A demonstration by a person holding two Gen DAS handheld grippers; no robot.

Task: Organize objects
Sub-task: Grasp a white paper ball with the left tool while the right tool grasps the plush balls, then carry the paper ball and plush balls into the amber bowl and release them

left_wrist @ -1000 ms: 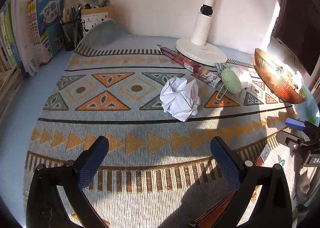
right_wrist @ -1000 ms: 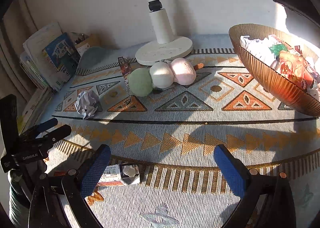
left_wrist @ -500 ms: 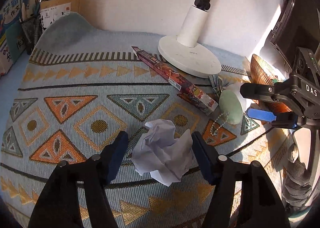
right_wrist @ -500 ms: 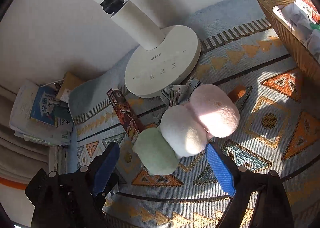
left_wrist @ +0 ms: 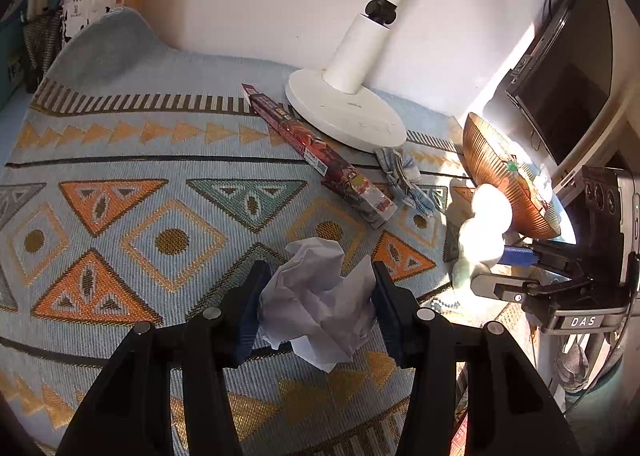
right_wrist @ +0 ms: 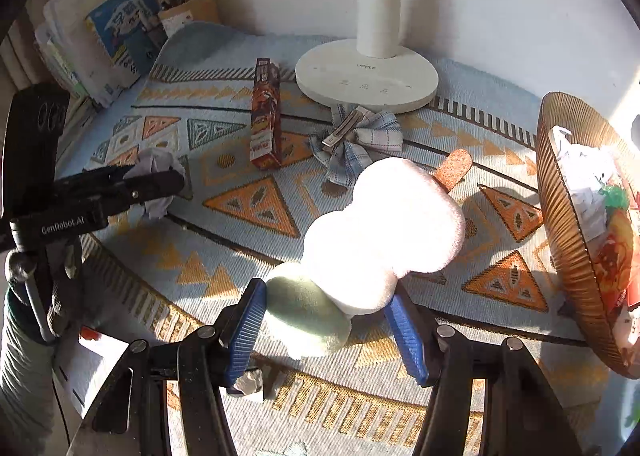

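On the woven mat (left_wrist: 120, 160) with its triangle pattern, both grippers' jaws have just been closing: the left gripper (left_wrist: 316, 306), wide apart a second ago, now pinches the crumpled paper ball (left_wrist: 320, 296) at lower centre. The right gripper (right_wrist: 326, 330) squeezes the fuzzy three-ball plush toy (right_wrist: 360, 240) at its green end. Beyond stand a "OPPLE" lamp base (right_wrist: 366, 76) and, at right, a ribbed bowl (right_wrist: 560, 224).

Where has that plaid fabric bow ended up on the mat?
In the right wrist view the plaid bow lies mid-mat, just in front of the white lamp base, between the long snack box and the plush toy.
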